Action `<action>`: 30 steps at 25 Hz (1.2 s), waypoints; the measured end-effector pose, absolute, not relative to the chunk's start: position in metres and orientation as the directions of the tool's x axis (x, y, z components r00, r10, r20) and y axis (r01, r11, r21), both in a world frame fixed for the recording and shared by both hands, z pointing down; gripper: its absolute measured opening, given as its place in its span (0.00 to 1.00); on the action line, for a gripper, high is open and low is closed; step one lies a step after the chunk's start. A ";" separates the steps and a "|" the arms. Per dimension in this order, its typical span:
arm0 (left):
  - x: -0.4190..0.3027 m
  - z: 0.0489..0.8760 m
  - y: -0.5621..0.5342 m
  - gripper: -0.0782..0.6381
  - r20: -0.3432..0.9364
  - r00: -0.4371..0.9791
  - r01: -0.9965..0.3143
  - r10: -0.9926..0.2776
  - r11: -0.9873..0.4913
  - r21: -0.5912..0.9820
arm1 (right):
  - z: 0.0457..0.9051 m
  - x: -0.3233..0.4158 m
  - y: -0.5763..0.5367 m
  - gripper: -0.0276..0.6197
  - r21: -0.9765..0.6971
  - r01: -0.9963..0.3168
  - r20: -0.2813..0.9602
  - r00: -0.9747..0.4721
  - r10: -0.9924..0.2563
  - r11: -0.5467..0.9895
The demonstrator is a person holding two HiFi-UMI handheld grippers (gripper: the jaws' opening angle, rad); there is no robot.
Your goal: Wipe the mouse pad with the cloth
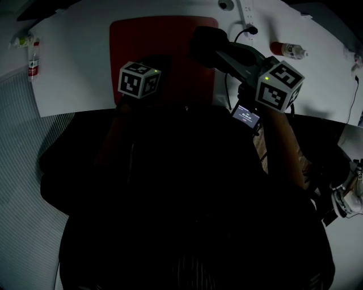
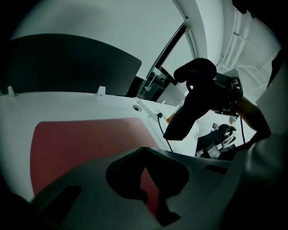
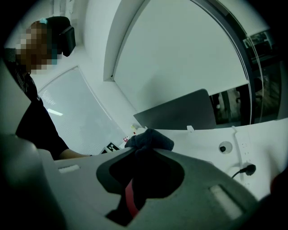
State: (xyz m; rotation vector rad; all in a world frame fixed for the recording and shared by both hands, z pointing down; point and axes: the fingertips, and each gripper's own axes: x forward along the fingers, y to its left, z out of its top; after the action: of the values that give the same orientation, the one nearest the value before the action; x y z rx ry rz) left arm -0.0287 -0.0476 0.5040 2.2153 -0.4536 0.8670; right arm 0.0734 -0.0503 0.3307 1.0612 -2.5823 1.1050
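Observation:
A red mouse pad (image 1: 170, 39) lies on the white table (image 1: 74, 62), and in the left gripper view the mouse pad (image 2: 85, 143) spreads out below the jaws. My right gripper (image 1: 211, 50) hovers over the pad's right edge, shut on a dark bunched cloth (image 1: 203, 41). In the right gripper view the cloth (image 3: 150, 139) bulges out past the right gripper (image 3: 143, 152). The same cloth (image 2: 194, 72) hangs high at the right of the left gripper view. My left gripper (image 2: 144, 155) is over the pad's near edge, jaws together with nothing between them; its marker cube (image 1: 139, 79) shows in the head view.
A small bottle with a red label (image 1: 34, 59) stands at the table's left edge, and another bottle (image 1: 288, 50) lies at the right. A plug and cable (image 1: 248, 28) and a round device (image 1: 225, 4) sit at the back. A dark panel (image 2: 67, 63) stands behind the table.

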 end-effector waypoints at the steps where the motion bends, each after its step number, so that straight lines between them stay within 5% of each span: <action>1: -0.031 0.510 -0.047 0.12 0.705 0.707 -0.537 -0.058 -0.692 0.482 | 0.334 0.073 -0.051 0.10 -0.584 -0.655 0.381 -0.742 -0.551 0.479; 22: -0.072 0.614 -0.035 0.12 0.926 0.357 -0.502 0.124 -0.811 0.302 | 0.387 0.072 -0.044 0.10 -0.599 -0.672 0.475 -0.736 -0.483 0.435; 30: -0.072 0.628 -0.029 0.12 0.929 0.345 -0.497 0.135 -0.813 0.304 | 0.406 0.069 -0.040 0.10 -0.588 -0.671 0.516 -0.741 -0.429 0.452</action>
State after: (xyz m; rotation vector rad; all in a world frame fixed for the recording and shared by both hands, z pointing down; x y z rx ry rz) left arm -0.0718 -0.0287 0.6278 2.0617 -0.3147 1.4992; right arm 0.0690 -0.0403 0.4060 0.9424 -2.4126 1.1745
